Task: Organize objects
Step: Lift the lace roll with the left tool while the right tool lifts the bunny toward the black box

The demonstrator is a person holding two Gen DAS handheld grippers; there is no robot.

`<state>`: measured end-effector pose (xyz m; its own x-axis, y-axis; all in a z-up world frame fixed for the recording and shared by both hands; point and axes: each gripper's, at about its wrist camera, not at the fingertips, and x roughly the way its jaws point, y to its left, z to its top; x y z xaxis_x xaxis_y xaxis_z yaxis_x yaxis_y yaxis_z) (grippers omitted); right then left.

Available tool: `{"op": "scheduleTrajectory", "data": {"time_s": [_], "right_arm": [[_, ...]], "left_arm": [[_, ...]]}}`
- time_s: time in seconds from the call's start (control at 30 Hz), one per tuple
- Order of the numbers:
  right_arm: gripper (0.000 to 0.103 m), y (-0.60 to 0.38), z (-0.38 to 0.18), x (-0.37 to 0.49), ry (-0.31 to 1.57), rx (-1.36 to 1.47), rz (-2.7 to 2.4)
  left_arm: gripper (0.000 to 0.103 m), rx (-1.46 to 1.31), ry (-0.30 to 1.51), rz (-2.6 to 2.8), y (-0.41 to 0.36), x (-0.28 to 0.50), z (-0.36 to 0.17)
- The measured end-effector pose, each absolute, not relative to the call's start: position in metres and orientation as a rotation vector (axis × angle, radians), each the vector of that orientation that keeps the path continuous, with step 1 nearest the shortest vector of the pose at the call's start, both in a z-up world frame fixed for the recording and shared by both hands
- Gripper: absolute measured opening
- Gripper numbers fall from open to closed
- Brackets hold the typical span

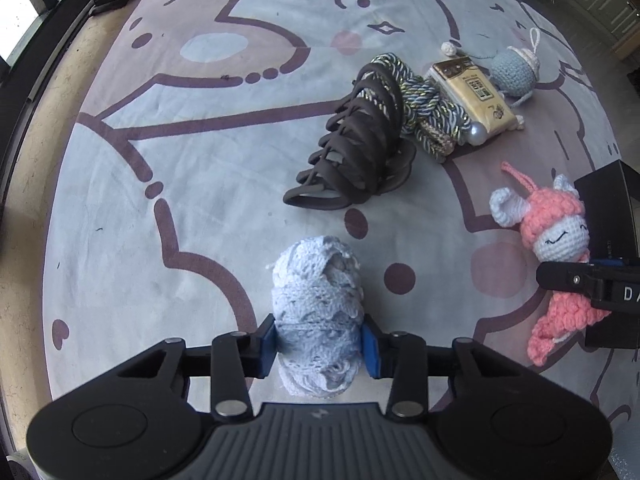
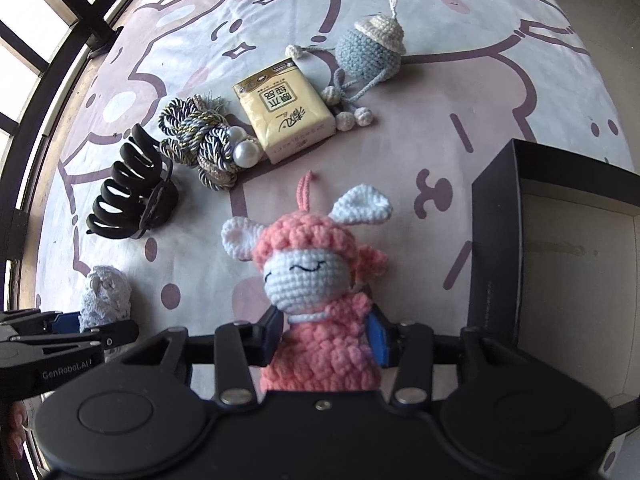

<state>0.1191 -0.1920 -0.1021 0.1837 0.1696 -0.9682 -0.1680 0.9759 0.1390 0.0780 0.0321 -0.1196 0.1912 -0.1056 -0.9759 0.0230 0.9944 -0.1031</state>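
Both tongs are busy on the cartoon mat (image 1: 168, 168); the left gripper (image 1: 319, 346) is clamped on a pale blue lace bundle (image 1: 316, 304), blue pads pressing its sides; the right gripper (image 2: 326, 338) is squeezing a pink crochet sheep doll (image 2: 316, 280) round its body, head poking out past the fingers; just right of that gripper sits an open black box (image 2: 496, 248); further out ahead of it are a black hair claw (image 2: 132, 204), a twisted cord with pearls (image 2: 208, 144), a tissue pack (image 2: 288, 112) and a blue crochet doll (image 2: 370, 50).
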Motion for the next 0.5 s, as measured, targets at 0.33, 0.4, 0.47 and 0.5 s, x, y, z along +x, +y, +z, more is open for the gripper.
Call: {"op": "scheduleTrajectory", "data": {"time_s": [0.33, 0.4, 0.47, 0.5], "right_arm": [[0.045, -0.193, -0.076, 0.108, 1.303, -0.011, 0.264], [0.045, -0.194, -0.069, 0.106, 1.283, -0.007, 0.268], [0.045, -0.195, -0.060, 0.104, 1.260, -0.004, 0.269], [0.045, -0.196, -0.056, 0.103, 1.251, 0.005, 0.269]], "left_arm": [[0.043, -0.120, 1.300, -0.110, 0.019, 0.078, -0.088], [0.043, -0.119, 1.275, -0.117, 0.016, 0.078, -0.079], [0.043, -0.125, 1.256, -0.125, 0.013, 0.077, -0.070], [0.043, -0.131, 1.250, -0.128, 0.011, 0.076, -0.066]]}}
